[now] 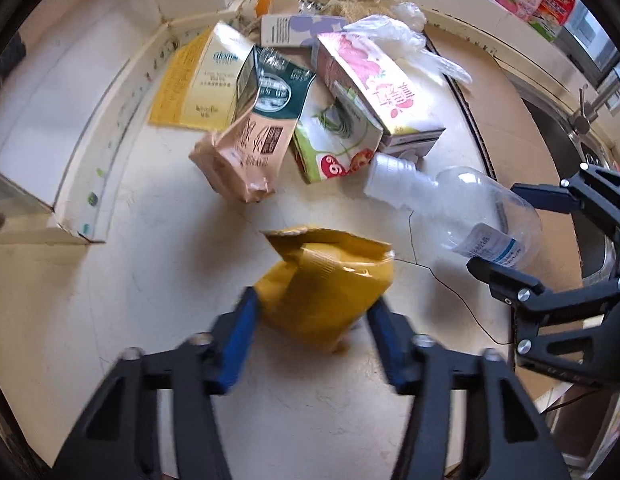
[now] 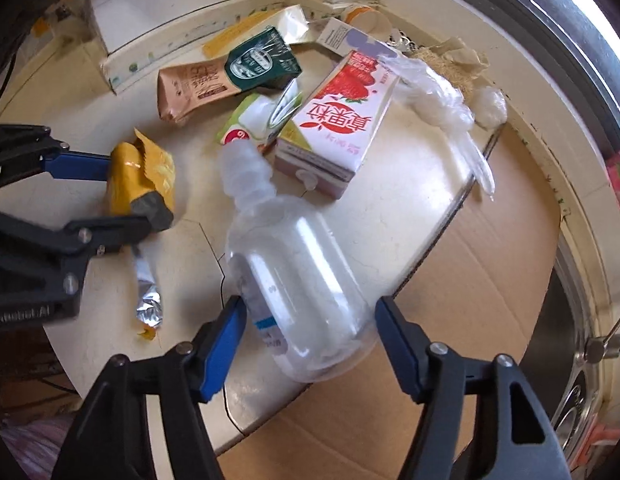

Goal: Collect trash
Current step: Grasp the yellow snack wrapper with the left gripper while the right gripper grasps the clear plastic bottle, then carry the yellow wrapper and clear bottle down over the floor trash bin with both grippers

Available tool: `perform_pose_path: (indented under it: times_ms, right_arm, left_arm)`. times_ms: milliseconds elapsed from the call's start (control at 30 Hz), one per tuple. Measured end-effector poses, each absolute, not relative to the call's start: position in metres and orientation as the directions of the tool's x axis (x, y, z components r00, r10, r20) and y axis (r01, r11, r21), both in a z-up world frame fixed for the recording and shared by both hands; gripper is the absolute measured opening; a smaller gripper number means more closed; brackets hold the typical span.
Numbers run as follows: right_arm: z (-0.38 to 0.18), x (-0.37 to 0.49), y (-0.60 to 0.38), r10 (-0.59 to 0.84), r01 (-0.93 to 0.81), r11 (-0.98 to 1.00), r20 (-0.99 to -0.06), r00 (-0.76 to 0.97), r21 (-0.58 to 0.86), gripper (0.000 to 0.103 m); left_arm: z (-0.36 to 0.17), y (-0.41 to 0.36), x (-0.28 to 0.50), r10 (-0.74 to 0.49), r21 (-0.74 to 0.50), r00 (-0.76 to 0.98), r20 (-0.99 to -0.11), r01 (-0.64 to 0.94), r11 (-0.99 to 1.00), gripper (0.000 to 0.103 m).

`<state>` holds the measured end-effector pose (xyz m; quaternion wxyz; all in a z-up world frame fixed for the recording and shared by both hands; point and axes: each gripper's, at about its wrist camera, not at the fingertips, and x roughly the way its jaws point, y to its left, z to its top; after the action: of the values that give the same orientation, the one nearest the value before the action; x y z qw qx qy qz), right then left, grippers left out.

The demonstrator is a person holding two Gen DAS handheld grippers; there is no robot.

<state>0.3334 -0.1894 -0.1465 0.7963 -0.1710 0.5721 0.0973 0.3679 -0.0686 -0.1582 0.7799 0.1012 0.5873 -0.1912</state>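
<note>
A crumpled yellow snack bag (image 1: 322, 280) lies on the cream countertop (image 1: 149, 280). My left gripper (image 1: 314, 312) points down over it, and both blue pads press its sides; the right wrist view shows that gripper (image 2: 133, 190) clamped across the bag (image 2: 145, 168). A clear plastic bottle (image 2: 293, 248) with a white cap lies on its side, half over a cardboard sheet. My right gripper (image 2: 310, 304) straddles the bottle's base end with its pads against the walls. In the left wrist view the right gripper (image 1: 492, 227) has closed around the bottle (image 1: 470, 200).
Behind lies a pile of trash: a strawberry milk carton (image 2: 342, 120), a green-and-white carton (image 2: 261, 116), a tan pouch (image 2: 189, 88), a dark green carton (image 2: 261, 62) and a clear plastic bag (image 2: 430, 92). A foil wrapper (image 2: 147, 296) lies near the counter's edge. Flat cardboard (image 2: 470, 280) and a steel sink (image 2: 570, 360) are at right.
</note>
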Motion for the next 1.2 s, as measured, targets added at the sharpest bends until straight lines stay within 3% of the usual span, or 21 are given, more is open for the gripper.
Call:
perform_pose_path:
  times_ms: [33, 100, 267, 733, 1200]
  right_arm:
    - [-0.146, 0.333, -0.189, -0.039, -0.357, 0.920, -0.944, 0.328, -0.162, 0.066]
    - [-0.146, 0.331, -0.188, -0.023, -0.360, 0.921, -0.945, 0.327, -0.147, 0.065]
    - [-0.142, 0.325, -0.188, 0.024, -0.349, 0.932, -0.948, 0.317, -0.093, 0.064]
    - [-0.099, 0.274, -0.194, 0.139, -0.253, 0.966, -0.923, 0.360, 0.047, 0.061]
    - [-0.026, 0.156, -0.198, 0.248, -0.254, 0.956, -0.862, 0.441, 0.146, 0.061]
  left_arm:
    - [-0.158, -0.067, 0.368, -0.180, -0.070, 0.238, -0.954, 0.408, 0.910, 0.043]
    - [-0.158, -0.065, 0.368, -0.185, -0.077, 0.240, -0.953, 0.398, 0.914, 0.030]
    - [-0.152, -0.053, 0.364, -0.198, -0.098, 0.249, -0.948, 0.364, 0.926, 0.020]
    - [-0.083, -0.031, 0.309, -0.244, -0.144, 0.331, -0.911, 0.298, 0.944, 0.017]
    - [0.002, -0.022, 0.187, -0.290, -0.150, 0.422, -0.859, 0.334, 0.930, 0.017]
